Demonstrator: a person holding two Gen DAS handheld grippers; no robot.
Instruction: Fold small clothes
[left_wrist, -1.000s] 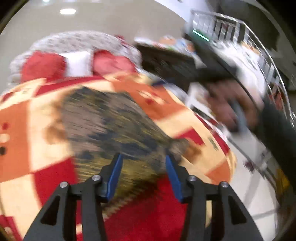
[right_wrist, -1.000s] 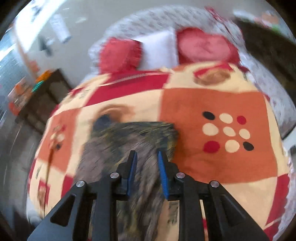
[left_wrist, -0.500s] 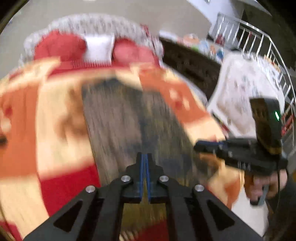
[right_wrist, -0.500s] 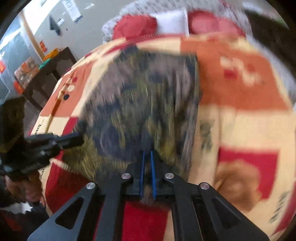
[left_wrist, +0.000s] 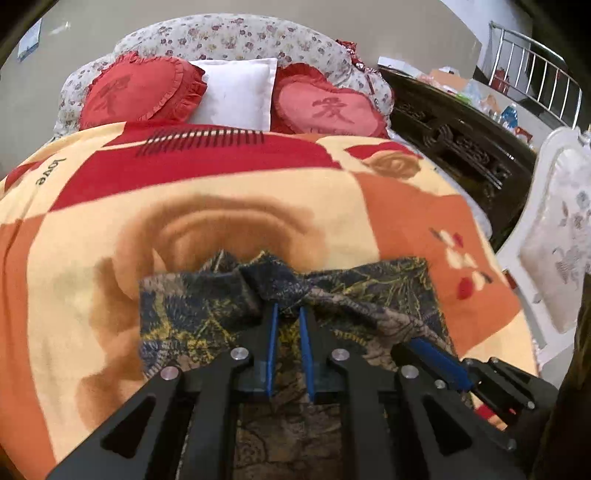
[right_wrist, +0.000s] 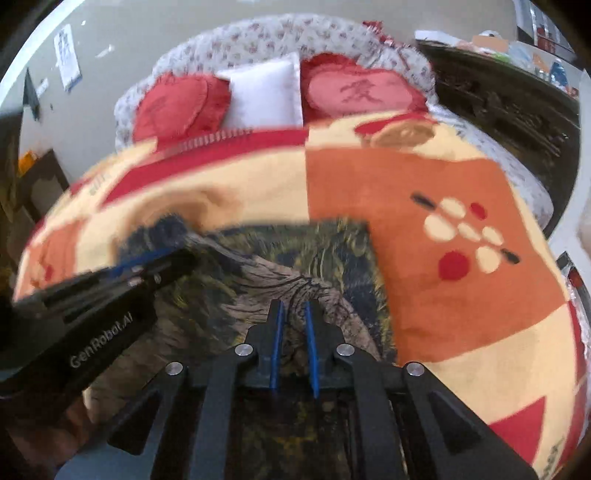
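Both tongs, left (left_wrist: 287, 314) and right (right_wrist: 293, 308), pinch bunched edges of the dark patterned garment (left_wrist: 207, 314) at lower centre on the bed's blanket (left_wrist: 92, 236), the right opening, apparently to lay a fold.

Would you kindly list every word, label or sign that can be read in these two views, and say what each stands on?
"GenRobot.AI": on the left gripper's black body, right wrist view.
"love": on the blanket, left edge, left wrist view.
A Chinese character, too soft to read surely: on each heart cushion.
Wall papers: too blurred to read.
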